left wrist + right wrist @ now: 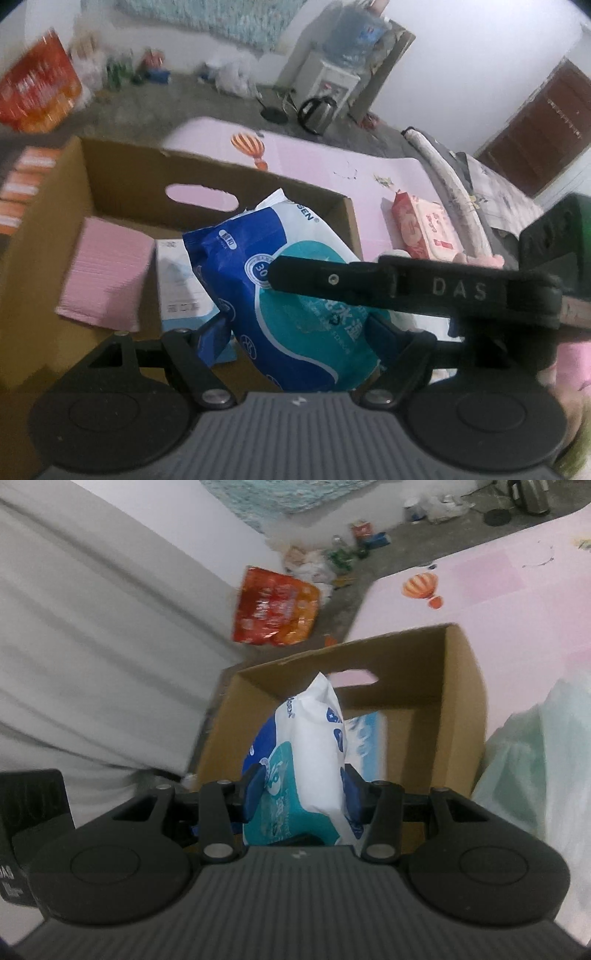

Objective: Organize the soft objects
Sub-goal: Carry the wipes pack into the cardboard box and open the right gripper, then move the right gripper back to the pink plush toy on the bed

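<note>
Wipes pack held over cardboard box

Blue and white wipes pack (291,295) clamped between both pads of left gripper (295,332), above open cardboard box (122,173) on pink bench (391,173). Same pack (314,746) pinched by right gripper (303,794) too. Pink stack (107,273) and pale packet (177,280) inside box. Red pack (424,229) beside box.

Your right gripper (406,284) crosses the blue wipes pack (280,295), hiding its label's middle. The pack covers much of the cardboard box (458,709) floor. The pale green bag (535,760) runs off the frame's edge, blurred.
</note>
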Demonstrator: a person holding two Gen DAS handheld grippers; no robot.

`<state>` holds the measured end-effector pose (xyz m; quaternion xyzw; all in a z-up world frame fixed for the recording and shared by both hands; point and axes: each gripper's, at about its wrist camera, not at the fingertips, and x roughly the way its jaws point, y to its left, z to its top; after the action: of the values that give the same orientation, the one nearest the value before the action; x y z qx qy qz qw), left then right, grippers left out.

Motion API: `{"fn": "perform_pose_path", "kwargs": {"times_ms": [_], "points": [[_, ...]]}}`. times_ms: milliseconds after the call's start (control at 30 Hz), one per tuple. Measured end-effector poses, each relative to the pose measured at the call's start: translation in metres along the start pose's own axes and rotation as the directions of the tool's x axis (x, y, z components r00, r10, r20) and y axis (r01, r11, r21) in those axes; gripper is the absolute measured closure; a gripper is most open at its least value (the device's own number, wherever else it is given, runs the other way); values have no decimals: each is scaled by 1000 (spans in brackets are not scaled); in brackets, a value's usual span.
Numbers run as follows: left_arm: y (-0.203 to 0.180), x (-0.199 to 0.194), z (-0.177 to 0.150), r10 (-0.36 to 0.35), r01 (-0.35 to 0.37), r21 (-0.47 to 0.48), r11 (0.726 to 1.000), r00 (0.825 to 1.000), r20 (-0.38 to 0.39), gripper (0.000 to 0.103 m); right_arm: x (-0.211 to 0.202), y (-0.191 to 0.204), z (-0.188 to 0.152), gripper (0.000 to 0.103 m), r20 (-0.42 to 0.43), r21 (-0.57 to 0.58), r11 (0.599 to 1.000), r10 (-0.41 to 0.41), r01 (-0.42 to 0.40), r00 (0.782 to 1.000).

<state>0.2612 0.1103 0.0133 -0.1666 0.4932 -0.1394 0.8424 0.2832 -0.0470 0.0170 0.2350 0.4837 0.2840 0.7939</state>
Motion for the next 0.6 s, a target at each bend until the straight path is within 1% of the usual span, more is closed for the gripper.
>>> {"fn": "perform_pose_path", "kwargs": {"times_ms": [33, 67, 133, 267, 367, 467, 600], "points": [[6, 4, 3, -17, 17, -15, 1000, 1000, -9, 23, 0, 0, 3, 54, 15, -10, 1000, -26, 26, 1000], [11, 11, 7, -30, 30, -31, 999, 999, -17, 23, -1, -1, 3, 49, 37, -22, 999, -44, 45, 998], [16, 26, 9, -36, 34, -50, 998, 999, -35, 23, -5, 0, 7, 45, 86, -39, 997, -62, 66, 994], [29, 55, 13, -20, 14, -74, 997, 996, -85, 23, -23, 0, 16, 45, 177, -63, 997, -39, 51, 983], [30, 63, 14, -16, 10, -70, 997, 996, -89, 23, -32, -1, 20, 44, 208, -81, 996, -30, 48, 978], [29, 60, 14, -6, 0, -72, 997, 997, -83, 23, -40, -6, 24, 45, 223, -83, 996, -16, 35, 975], [23, 53, 15, 32, -36, -57, 998, 997, -65, 23, -56, -14, 23, 44, 238, -75, 997, -3, 22, 971]]}}
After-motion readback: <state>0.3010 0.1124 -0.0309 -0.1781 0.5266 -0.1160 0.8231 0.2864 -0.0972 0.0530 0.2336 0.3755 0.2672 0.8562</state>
